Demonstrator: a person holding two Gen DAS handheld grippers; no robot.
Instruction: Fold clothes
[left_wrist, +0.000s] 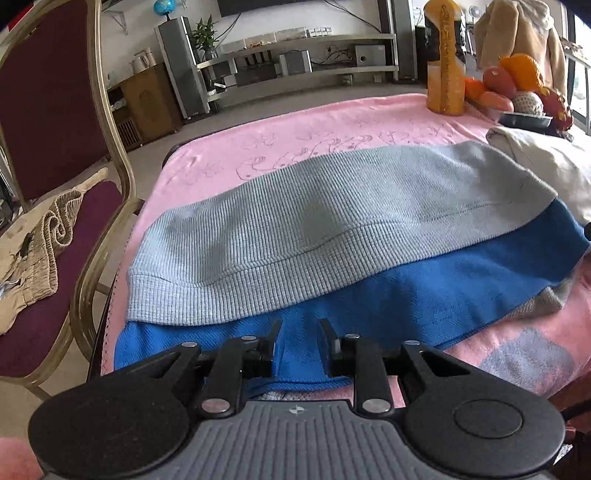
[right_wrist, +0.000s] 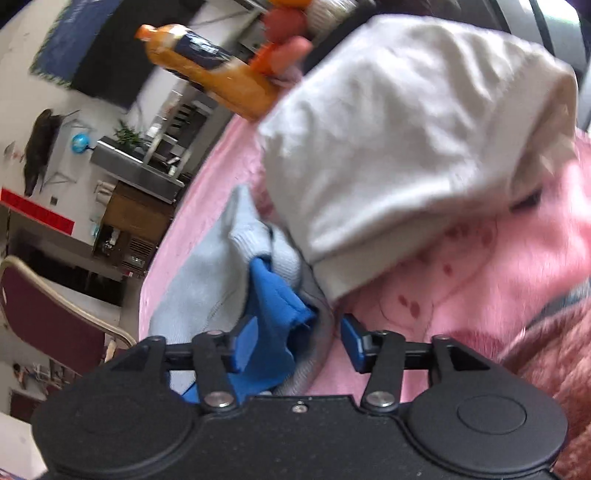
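A living room with a media shelf lies behind the table under its soft pink blanket (left_wrist: 229, 155), where the left gripper (left_wrist: 300, 347) hovers with jaws narrowly parted and empty above the blue cloth. The right gripper (right_wrist: 295, 343) stands released, though in this blurred view the blue corner seems to brush one pad. The blue-and-grey waffle-knit jumper (left_wrist: 332, 221), folded across the blanket beside a crumpled white garment (right_wrist: 406, 129), looks light, limp and stretchy; pinch both layers at the hem corners.
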